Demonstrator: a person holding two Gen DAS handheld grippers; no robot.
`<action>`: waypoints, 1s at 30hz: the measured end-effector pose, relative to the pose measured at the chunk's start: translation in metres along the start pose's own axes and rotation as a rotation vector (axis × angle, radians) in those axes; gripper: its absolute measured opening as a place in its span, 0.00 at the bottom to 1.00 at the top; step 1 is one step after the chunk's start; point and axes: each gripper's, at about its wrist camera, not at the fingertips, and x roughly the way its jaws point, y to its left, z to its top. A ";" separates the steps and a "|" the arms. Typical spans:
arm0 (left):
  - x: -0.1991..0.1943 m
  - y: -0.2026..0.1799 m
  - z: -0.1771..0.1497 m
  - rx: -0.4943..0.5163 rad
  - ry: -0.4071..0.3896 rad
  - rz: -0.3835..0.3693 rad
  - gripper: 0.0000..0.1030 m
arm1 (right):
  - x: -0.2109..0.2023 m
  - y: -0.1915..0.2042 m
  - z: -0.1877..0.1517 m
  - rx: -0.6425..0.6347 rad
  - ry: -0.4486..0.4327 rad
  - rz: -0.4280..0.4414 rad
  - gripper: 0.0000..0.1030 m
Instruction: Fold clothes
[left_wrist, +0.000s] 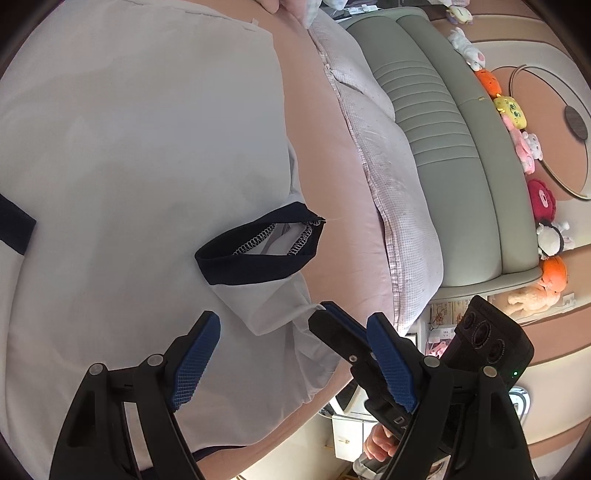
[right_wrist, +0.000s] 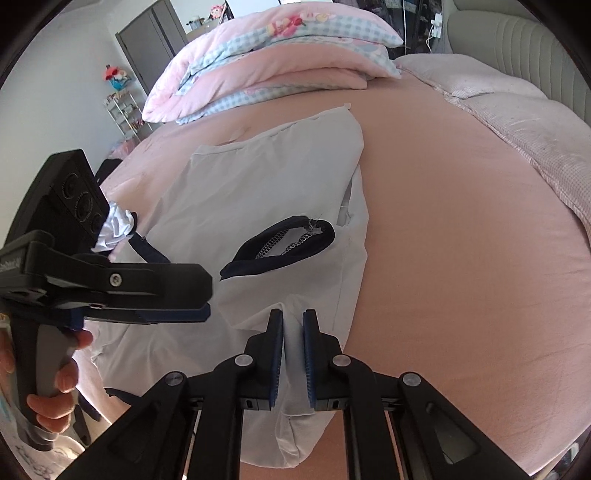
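Right gripper (right_wrist: 292, 350): jaws pressed nearly together, pinching a ridge of white fabric at the near hem of the T-shirt (right_wrist: 258, 206). Left gripper (left_wrist: 291, 358): jaws spread wide, nothing between the pads, hovering just above the shirt's near edge, beside the right gripper's tips.

T-shirt white with navy trim, lying mostly flat on the pink bed sheet (right_wrist: 461, 258). Just beyond the pinching jaws, a short sleeve turned inward over the body, its navy cuff (right_wrist: 280, 247) gaping open. A second navy cuff (left_wrist: 14, 229) far off to the left of the open jaws. Far edge of the shirt well ahead, apparently doubled over.

Judged as an early to middle stage: one sleeve seems tucked in, grip secured on one side of the hem, other side not yet gripped. Left to do, most likely: second grip, hem carried toward the far edge, smoothing.

Further out: folded pink-and-blue quilt (right_wrist: 280, 48) past the shirt, pillows (right_wrist: 517, 110) right, grey-green headboard (left_wrist: 436, 129), plush toys (left_wrist: 517, 122).
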 end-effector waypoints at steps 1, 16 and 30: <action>0.002 0.001 0.001 -0.006 -0.004 0.012 0.79 | -0.001 0.000 0.001 0.014 -0.005 0.029 0.08; 0.018 0.031 0.004 -0.203 -0.017 -0.062 0.78 | -0.011 0.044 -0.018 -0.400 0.000 -0.257 0.47; 0.014 0.041 -0.005 -0.232 -0.074 -0.058 0.17 | 0.017 0.043 -0.026 -0.435 0.054 -0.386 0.47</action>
